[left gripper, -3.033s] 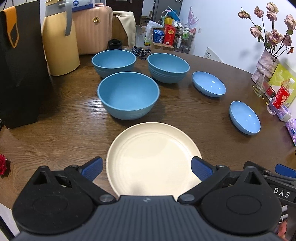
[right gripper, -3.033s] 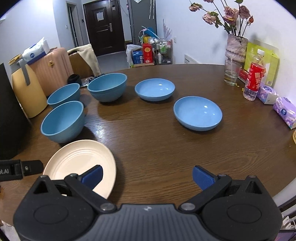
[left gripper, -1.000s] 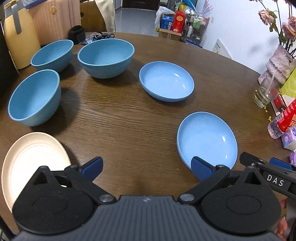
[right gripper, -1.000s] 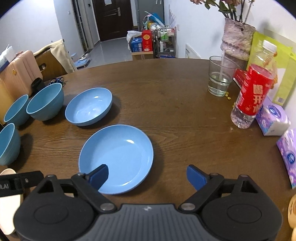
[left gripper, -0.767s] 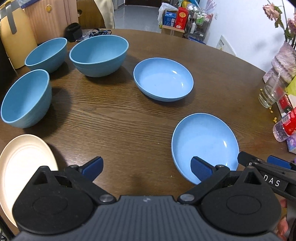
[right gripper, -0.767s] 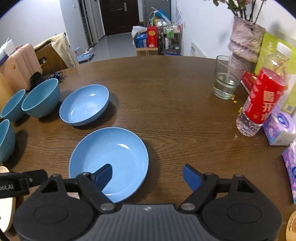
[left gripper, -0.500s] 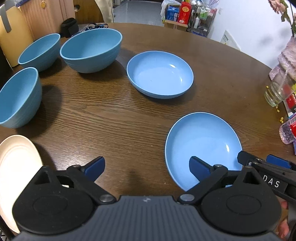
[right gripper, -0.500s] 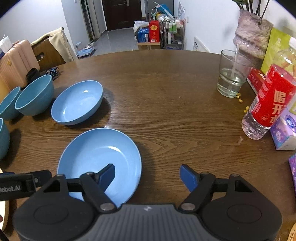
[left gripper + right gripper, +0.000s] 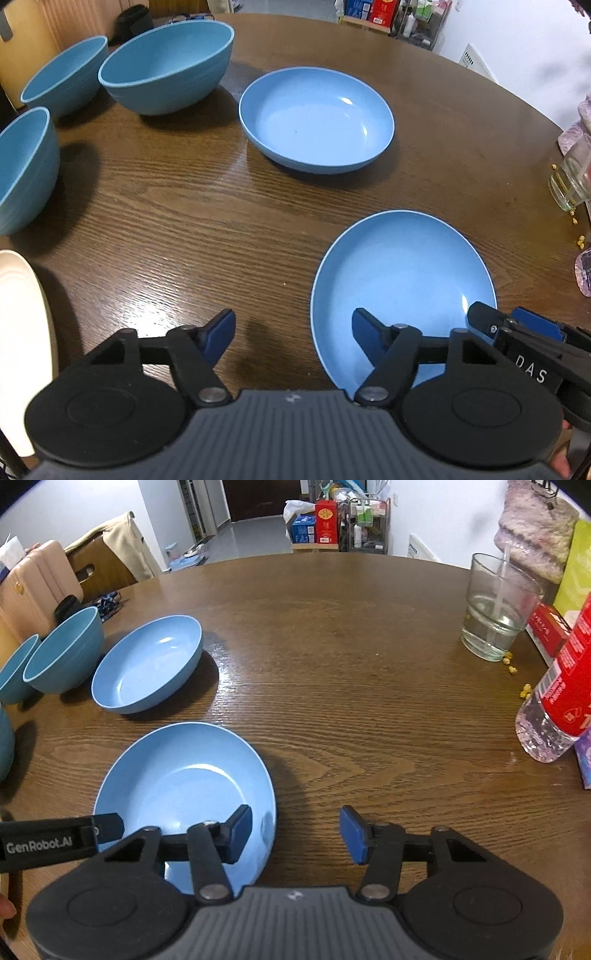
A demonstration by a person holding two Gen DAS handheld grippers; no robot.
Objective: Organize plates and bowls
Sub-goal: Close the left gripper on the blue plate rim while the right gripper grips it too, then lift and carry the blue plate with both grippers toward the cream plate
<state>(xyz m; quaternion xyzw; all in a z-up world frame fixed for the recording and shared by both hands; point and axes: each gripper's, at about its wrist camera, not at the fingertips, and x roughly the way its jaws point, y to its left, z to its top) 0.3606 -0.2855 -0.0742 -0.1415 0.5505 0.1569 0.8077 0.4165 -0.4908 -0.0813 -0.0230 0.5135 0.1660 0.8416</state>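
the left gripper [image 9: 293,328] straddles the 9 o'clock rim of the shallow blue plate [image 9: 402,273], one finger over the plate, the other over the wooden table [image 9: 184,221]. the right gripper [image 9: 295,827] straddles its 3 o'clock rim likewise. both sets of jaws have just been closing but stand apart, pressing nothing. a deeper blue dish [image 9: 316,118] sits at 12 o'clock of the plate, three blue bowls [image 9: 166,66] lie toward 10 o'clock, and a cream plate [image 9: 22,332] at 9.

A water glass [image 9: 496,609] stands near a red-labelled bottle [image 9: 557,705].
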